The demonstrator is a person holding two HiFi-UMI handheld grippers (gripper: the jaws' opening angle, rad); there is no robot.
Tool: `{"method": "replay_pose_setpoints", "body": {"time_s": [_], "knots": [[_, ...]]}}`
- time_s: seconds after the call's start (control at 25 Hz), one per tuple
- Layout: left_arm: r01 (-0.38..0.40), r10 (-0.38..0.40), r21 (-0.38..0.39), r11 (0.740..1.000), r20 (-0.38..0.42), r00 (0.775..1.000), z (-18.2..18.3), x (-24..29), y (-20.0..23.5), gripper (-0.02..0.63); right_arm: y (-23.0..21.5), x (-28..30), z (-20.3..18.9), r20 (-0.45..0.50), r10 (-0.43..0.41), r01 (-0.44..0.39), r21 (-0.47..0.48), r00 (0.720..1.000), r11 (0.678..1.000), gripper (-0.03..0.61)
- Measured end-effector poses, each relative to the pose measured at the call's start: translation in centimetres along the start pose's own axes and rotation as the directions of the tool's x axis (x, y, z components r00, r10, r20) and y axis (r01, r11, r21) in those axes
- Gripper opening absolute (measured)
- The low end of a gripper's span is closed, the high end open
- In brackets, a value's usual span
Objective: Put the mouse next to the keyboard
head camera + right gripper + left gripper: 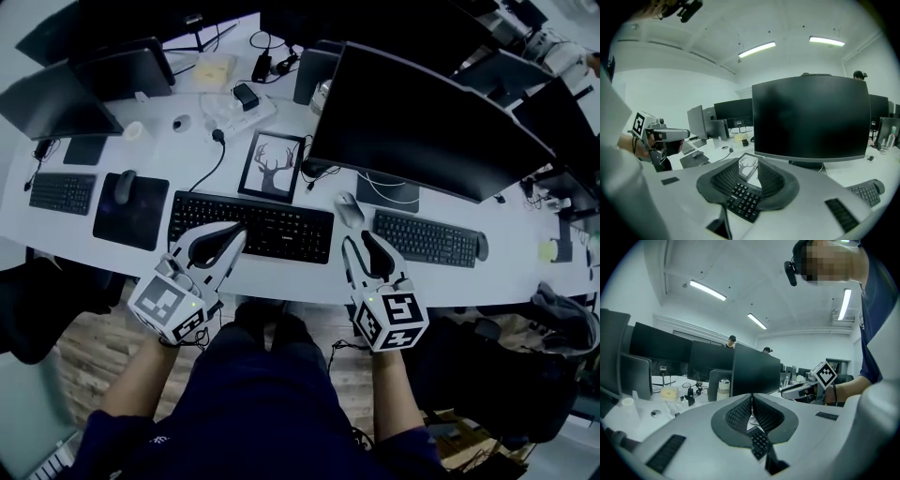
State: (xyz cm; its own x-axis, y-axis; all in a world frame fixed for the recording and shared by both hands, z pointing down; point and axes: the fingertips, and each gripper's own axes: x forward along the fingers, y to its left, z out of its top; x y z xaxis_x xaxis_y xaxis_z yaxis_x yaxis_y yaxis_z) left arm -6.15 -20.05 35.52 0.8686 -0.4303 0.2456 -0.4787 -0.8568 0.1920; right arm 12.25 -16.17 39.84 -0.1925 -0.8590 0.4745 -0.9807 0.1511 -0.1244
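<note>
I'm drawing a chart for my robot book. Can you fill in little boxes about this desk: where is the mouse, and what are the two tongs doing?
mouse: grey, on the desk, just right of the black keyboard
right keyboard: on the mouse's other side
left tongs: shut, empty, over the black keyboard's left half
right tongs: open, nothing between them, near the mouse
behind: deer picture, monitor
task: probably done, mouse lies beside the keyboard

Head view looks steeply down on the desk (309, 278); both gripper views ride low, facing far monitors (811, 117), sharing the black keyboard (251, 228).
</note>
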Motion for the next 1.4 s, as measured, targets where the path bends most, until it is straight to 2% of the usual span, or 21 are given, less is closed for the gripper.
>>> {"method": "replay_pose_setpoints", "body": {"time_s": [0.12, 0.56, 1.4], "knots": [[-0.001, 0.001, 0.008, 1.0, 0.006, 1.0, 0.5, -0.1, -0.2, 0.037, 0.5, -0.5, 0.7, 0.023, 0.011, -0.011, 0.003, 1.0, 1.0, 0.096], [-0.009, 0.009, 0.024, 1.0, 0.027, 1.0, 1.7, -0.3, -0.9, 0.037, 2.5, -1.7, 2.9, 0.087, 0.063, -0.063, -0.002, 0.994, 0.998, 0.012], [-0.039, 0.039, 0.018, 0.999, 0.036, 0.999, 1.8, -0.5, -1.5, 0.037, 4.1, -1.8, 3.1, 0.091, 0.155, -0.15, -0.058, 0.984, 0.987, 0.002]]}}
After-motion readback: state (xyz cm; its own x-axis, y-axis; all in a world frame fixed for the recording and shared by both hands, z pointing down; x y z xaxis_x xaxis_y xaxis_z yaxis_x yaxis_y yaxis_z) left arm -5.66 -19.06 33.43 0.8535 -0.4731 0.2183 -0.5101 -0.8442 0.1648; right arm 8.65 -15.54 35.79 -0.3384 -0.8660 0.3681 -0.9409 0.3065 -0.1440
